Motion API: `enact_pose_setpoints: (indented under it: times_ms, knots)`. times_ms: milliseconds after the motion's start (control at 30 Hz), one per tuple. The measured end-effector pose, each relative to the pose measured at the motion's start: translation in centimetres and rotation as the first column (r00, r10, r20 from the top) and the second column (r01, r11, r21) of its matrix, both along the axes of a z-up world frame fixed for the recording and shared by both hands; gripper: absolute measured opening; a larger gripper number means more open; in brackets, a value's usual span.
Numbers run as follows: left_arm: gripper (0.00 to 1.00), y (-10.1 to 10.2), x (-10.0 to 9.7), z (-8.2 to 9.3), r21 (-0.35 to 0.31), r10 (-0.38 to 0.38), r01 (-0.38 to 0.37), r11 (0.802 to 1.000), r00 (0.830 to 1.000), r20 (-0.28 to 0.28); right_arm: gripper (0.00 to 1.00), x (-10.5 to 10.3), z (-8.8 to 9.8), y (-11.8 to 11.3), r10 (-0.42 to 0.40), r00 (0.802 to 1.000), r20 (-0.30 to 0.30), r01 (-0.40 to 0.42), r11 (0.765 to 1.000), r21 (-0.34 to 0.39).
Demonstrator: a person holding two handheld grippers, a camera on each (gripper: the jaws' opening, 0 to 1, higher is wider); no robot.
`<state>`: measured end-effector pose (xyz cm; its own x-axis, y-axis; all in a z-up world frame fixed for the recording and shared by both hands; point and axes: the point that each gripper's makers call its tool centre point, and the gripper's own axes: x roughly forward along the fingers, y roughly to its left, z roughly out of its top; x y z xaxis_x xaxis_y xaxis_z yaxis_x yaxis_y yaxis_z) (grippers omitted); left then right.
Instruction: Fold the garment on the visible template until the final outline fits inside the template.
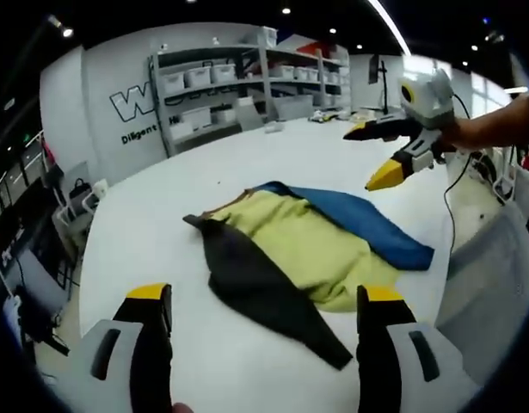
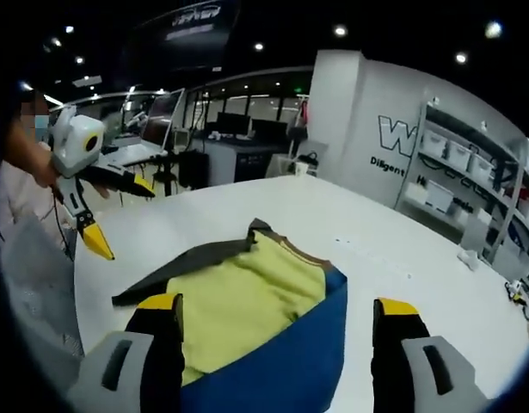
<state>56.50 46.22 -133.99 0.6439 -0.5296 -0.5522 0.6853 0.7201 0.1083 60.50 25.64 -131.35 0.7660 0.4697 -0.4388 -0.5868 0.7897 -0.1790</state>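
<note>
A garment [image 1: 311, 245] lies crumpled on the white table [image 1: 161, 224], with a yellow-green body, a dark grey part [image 1: 255, 284] toward me and a blue part [image 1: 367, 224] on the far side. My left gripper [image 1: 264, 297] is open above the near edge of the cloth, holding nothing. My right gripper [image 1: 373, 155] hangs open in the air beyond the blue part, held by a hand. In the right gripper view the garment [image 2: 242, 297] lies just ahead of my open right gripper [image 2: 277, 305], blue part [image 2: 290, 366] nearest. My left gripper [image 2: 126, 219] hovers open at the left.
Metal shelves with white bins [image 1: 238, 82] stand past the table's far end, by a wall with lettering. Desks with monitors [image 2: 161, 120] lie beyond the other side. A small white object [image 2: 468, 255] sits on the table near more shelves [image 2: 470, 163]. Grey clothing [image 1: 496, 267] borders the table edge.
</note>
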Motion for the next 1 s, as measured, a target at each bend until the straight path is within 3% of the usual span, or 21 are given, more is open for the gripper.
enact_pose_setpoints:
  times_ms: [200,300,367,800,1000]
  knots:
    - [0.84,0.5,-0.5,-0.4,-0.002,0.005,-0.005,1.0,1.0,-0.007,0.9,0.0,0.3,0.1,0.004,1.0,0.011,-0.004,1.0,0.015]
    - [0.84,0.7,-0.7,-0.6,-0.001,0.005,-0.005,1.0,1.0,-0.007,0.78,-0.7,-0.3,0.2,0.002,0.999,-0.048,0.0,1.0,0.03]
    - [0.84,0.8,-0.8,-0.8,-0.01,0.014,-0.014,1.0,1.0,-0.01,0.73,-0.9,-0.6,0.1,0.006,0.999,-0.047,-0.005,1.0,0.016]
    - [0.8,-0.3,-2.6,-3.9,-0.014,-0.016,0.015,1.0,0.998,-0.061,0.77,-2.9,-2.6,1.4,0.061,0.995,-0.079,-0.059,0.998,0.025]
    - [0.73,-1.4,-3.8,-5.5,-0.015,-0.048,0.046,0.999,0.994,-0.102,0.78,-4.0,-3.9,2.3,0.092,0.99,-0.103,-0.091,0.996,0.02]
